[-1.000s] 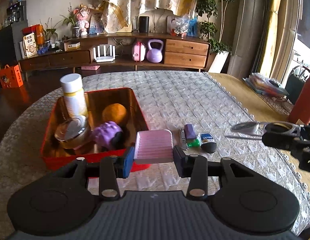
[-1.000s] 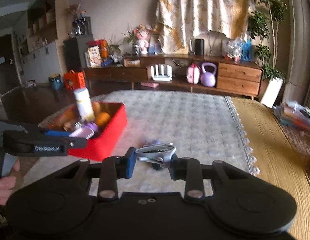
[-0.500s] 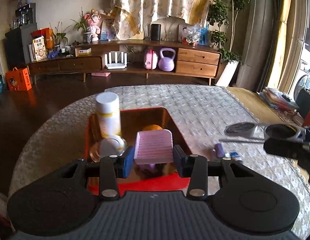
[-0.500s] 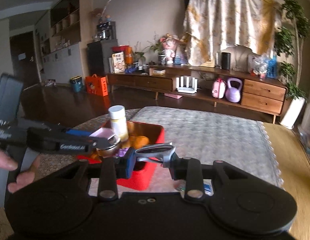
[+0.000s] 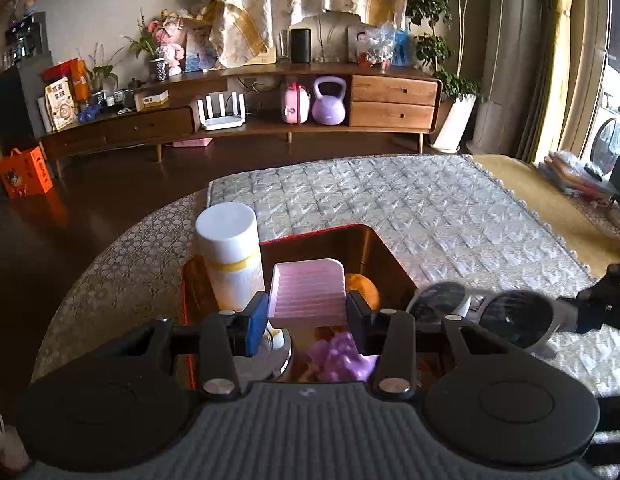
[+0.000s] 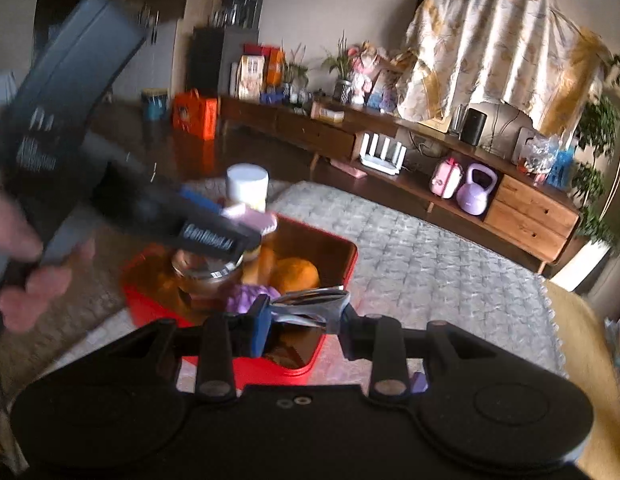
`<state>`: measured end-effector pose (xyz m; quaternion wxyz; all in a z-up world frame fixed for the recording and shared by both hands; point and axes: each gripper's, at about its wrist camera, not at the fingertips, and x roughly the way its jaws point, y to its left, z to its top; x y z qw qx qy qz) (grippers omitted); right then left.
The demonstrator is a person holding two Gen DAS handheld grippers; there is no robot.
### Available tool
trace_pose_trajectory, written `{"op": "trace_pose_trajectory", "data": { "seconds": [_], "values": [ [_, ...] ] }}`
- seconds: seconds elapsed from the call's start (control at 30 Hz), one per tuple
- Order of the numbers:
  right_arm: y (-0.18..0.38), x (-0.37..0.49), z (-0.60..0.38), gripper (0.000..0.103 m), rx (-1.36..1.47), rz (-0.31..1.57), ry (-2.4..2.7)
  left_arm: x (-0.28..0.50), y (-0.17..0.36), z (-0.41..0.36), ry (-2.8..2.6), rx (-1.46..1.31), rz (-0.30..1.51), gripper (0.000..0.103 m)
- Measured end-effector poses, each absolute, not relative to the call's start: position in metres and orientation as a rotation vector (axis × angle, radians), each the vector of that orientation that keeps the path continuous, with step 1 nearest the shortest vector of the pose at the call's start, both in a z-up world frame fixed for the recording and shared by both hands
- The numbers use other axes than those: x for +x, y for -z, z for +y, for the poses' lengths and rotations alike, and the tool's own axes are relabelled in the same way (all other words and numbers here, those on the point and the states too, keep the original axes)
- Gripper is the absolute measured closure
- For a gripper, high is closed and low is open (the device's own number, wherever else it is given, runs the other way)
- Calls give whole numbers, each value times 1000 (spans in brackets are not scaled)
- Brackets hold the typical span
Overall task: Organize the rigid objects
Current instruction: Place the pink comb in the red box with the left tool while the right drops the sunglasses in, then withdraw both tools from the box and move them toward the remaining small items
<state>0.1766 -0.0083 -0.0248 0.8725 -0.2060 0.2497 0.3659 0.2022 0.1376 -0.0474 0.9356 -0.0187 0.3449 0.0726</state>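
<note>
My left gripper (image 5: 308, 314) is shut on a pink ribbed soap dish (image 5: 308, 292) and holds it over the red box (image 5: 373, 236). The box holds a white bottle (image 5: 230, 256), an orange (image 5: 363, 286), a purple knobbly toy (image 5: 341, 360) and a metal-lidded jar (image 5: 280, 350). My right gripper (image 6: 304, 314) is shut on grey sunglasses (image 6: 310, 300) above the near right corner of the red box (image 6: 337, 276). The sunglasses also show in the left wrist view (image 5: 509, 316), just right of the box. The left gripper (image 6: 214, 232) with the soap dish (image 6: 250, 216) shows in the right wrist view.
The box stands on a quilted grey cloth (image 5: 409, 200) over a round table. A small purple item (image 6: 417, 380) lies on the cloth right of the box. A long wooden sideboard (image 5: 270, 116) stands far behind. Wooden table surface (image 6: 581, 352) lies to the right.
Both grippers have moved in over the red box. The left one carried the soap dish forward above the box contents. The right one brought the sunglasses close to the box's right side.
</note>
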Motion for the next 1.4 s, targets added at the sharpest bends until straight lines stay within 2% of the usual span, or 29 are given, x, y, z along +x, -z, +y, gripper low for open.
{"op": "trace_pose_trajectory", "data": {
  "seconds": [0.5,0.7,0.83,0.97,1.1,1.4],
  "values": [
    [57,189,27,69,-546,554,-747,251,79,140,-170,53,786,61],
    [56,181,21,57,-538,534,-748,256,79,146,-188,23,783,61],
    [49,180,10,44,-460,542,-761,253,79,148,-193,10,784,61],
    [42,180,0,40,-405,555,-768,247,80,149,-185,-15,793,59],
    [34,179,-13,37,-340,568,-761,237,75,147,-171,-25,782,50],
    [11,179,-51,25,-196,591,-749,211,55,138,-140,-47,752,41]
  ]
}}
